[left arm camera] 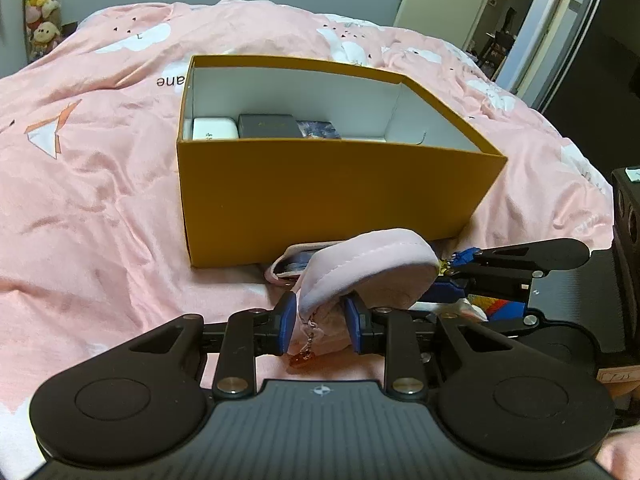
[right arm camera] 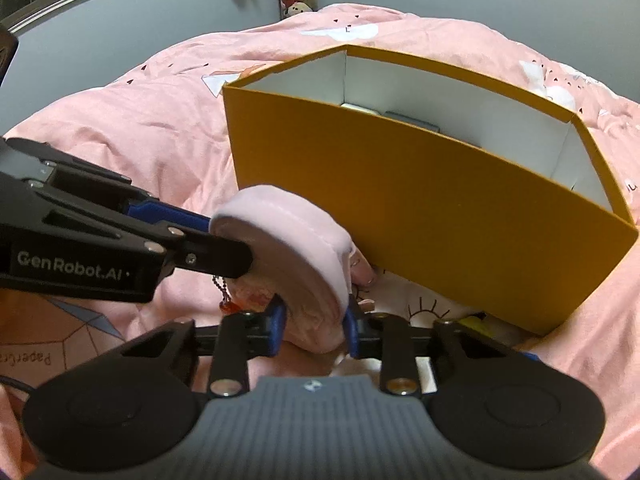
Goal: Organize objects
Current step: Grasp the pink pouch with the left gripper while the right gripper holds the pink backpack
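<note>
Both grippers, left (left arm camera: 321,322) and right (right arm camera: 313,329), have jaws pinched on the soft pink plush pouch (left arm camera: 370,270) just in front of the open orange cardboard box (left arm camera: 332,200) on the bed; next, probably lift it over the near wall and release inside.

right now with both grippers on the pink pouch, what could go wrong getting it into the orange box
1. Both the left gripper and right gripper pinch the soft pink plush pouch low down, so it may sag or slip out on the lift.
2. The orange box has a tall near wall right behind the pouch; a low lift could shove the box.
3. The dangling charm could snag on the rim.
</note>
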`<state>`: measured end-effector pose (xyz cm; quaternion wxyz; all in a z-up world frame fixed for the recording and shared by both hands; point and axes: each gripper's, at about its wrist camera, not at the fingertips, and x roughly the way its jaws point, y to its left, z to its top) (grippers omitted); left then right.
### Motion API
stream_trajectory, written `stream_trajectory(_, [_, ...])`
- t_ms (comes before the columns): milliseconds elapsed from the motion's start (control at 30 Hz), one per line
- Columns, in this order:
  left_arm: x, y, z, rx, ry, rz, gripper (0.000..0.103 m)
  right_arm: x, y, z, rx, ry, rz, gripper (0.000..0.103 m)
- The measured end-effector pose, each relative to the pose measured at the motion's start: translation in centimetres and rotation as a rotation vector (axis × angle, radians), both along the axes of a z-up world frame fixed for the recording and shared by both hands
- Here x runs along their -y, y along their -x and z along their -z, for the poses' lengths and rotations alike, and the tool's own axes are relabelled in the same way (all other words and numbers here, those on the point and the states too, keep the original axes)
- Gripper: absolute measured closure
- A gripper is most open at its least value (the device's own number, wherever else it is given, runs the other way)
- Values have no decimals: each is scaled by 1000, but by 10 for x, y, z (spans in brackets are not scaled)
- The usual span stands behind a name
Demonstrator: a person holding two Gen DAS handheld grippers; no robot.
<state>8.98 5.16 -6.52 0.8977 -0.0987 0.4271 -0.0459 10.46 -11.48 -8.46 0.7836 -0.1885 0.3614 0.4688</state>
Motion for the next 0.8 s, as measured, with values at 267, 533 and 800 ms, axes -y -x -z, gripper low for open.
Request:
stream_trajectory(267, [-14,15,-28,54,148,-12,53,30,1,-38,-42,-88,44,77])
stream_trajectory(533, [-26,-21,-18,-80,161,-116,51,60,-43,-70,-126,-100,254,81])
stream_trajectory(800, [-19,-52,40,-225,180,-169,48,62,-63,-39,-207,-55,317,81])
